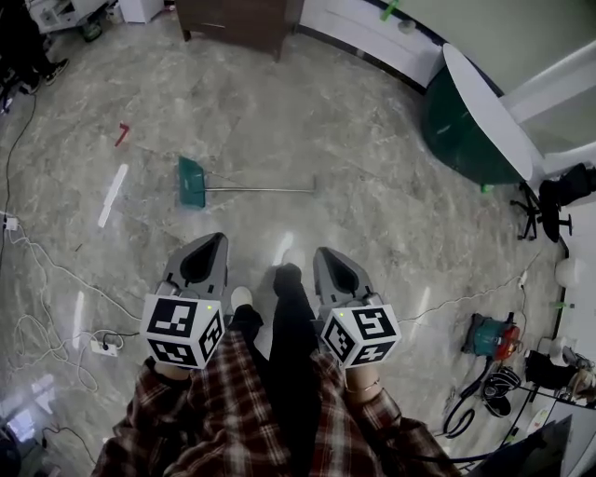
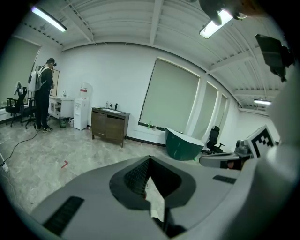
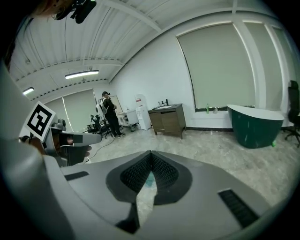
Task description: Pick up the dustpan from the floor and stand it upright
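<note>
Head view: dustpan lying flat, both grippers closed and empty

The green dustpan [image 1: 191, 182] is lying on the marble floor [image 1: 307, 121], its long thin handle [image 1: 265, 190] stretching flat toward the right. It is resting well ahead of both grippers, nearer the left one. The left gripper [image 1: 213, 240] is hovering above the floor with its jaws pressed together at the tips, gripping nothing. The right gripper [image 1: 325, 253] is hovering beside it, likewise closed and empty. Neither is touching the dustpan. A white strip [image 1: 113, 194] and a small red mark [image 1: 121, 135] are lying to the dustpan's left. A dark green tub [image 1: 461, 130] is standing at the far right, and a brown cabinet [image 1: 242, 20] is standing at the top.
</note>
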{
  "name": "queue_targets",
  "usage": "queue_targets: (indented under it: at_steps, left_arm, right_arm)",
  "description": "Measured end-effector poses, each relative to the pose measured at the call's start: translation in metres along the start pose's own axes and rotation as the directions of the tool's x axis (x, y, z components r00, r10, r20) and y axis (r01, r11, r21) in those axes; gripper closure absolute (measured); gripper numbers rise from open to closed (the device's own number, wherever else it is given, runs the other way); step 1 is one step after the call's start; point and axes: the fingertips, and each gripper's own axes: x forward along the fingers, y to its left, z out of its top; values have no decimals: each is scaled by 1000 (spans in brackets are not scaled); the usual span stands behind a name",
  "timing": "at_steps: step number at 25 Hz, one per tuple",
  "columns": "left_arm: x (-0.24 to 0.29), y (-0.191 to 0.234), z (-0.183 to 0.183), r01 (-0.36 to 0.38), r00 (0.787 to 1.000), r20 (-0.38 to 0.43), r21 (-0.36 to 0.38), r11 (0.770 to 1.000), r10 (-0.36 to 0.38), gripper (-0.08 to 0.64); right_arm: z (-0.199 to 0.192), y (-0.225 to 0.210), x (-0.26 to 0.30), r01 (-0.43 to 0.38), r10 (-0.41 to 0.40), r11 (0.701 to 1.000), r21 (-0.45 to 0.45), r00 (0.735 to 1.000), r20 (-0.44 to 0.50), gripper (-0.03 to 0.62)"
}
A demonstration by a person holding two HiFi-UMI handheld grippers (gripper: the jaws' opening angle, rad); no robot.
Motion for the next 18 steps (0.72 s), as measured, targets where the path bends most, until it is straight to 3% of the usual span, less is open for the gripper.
queue_targets:
  at_steps: [8,18]
  left_arm:
    - [52,10,20,-62,998,22,-44,997,63,559]
    - [163,-34,106,-100,986,127,-32,994,104,558]
  right_arm:
    - [27,-47,41,-23,23,1000,-19,1000,-7,581]
    - [113,-144,83,-100,104,991,-92,994,33,581]
